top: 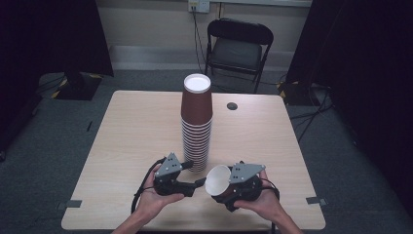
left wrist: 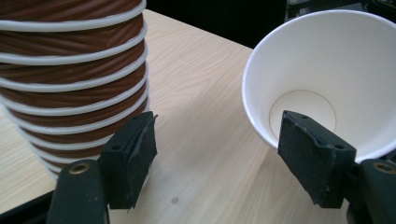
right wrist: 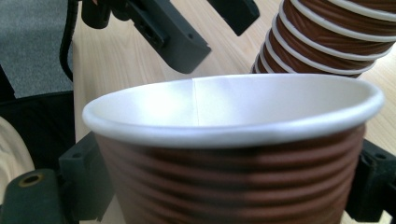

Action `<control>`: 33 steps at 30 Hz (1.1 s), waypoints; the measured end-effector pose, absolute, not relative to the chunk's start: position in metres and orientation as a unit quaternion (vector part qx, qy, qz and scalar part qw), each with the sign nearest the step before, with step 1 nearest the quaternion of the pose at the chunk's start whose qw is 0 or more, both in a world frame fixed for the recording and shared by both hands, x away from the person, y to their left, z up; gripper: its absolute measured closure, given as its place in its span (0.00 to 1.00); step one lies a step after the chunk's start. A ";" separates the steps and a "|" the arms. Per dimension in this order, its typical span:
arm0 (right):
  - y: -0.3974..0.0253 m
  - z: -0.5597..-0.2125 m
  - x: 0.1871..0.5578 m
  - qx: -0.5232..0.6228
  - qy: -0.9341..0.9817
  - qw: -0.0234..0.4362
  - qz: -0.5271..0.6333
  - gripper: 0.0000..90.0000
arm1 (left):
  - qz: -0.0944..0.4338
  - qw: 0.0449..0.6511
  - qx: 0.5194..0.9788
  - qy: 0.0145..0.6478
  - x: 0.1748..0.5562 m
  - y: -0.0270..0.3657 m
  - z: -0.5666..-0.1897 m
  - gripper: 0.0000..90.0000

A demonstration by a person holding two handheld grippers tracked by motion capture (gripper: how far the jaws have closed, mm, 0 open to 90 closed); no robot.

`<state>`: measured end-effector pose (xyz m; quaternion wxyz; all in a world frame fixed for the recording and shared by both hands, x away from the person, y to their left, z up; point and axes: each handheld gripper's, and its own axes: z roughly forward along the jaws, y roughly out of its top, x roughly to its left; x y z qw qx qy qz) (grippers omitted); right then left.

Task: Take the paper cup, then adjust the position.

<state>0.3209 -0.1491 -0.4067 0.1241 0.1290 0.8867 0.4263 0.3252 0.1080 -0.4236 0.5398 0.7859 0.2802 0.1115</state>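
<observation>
right gripper [top: 225, 187] clamped on brown paper cup [top: 217, 181], its base hidden; mouth tilted toward left gripper [top: 196, 183], jaws apart, empty. cup stack [top: 197, 124] just beyond both, bare table [top: 136, 131] around.

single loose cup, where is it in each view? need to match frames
High view: the loose cup sits low centre-right in the right tongs, mouth facing left.
Left gripper view: upper right, white inside facing the camera.
Right gripper view: centre foreground, between the jaws.
Shared landmark: the cup stack.
</observation>
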 end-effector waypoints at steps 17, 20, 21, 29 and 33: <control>-0.153 -0.408 0.332 0.180 0.868 0.124 0.446 0.12 | 0.140 0.515 0.789 0.304 0.322 0.141 -0.433 0.24; -0.156 -0.408 0.337 0.196 0.859 0.127 0.456 0.12 | 0.147 0.507 0.788 0.316 0.318 0.147 -0.435 0.20; -0.158 -0.408 0.339 0.204 0.855 0.129 0.460 0.12 | 0.149 0.506 0.787 0.321 0.317 0.149 -0.435 0.18; -0.172 -0.407 0.351 0.254 0.822 0.141 0.490 0.12 | 0.154 0.512 0.773 0.341 0.311 0.177 -0.440 0.17; -0.179 -0.406 0.359 0.279 0.807 0.149 0.498 0.11 | 0.161 0.511 0.772 0.342 0.309 0.187 -0.445 0.17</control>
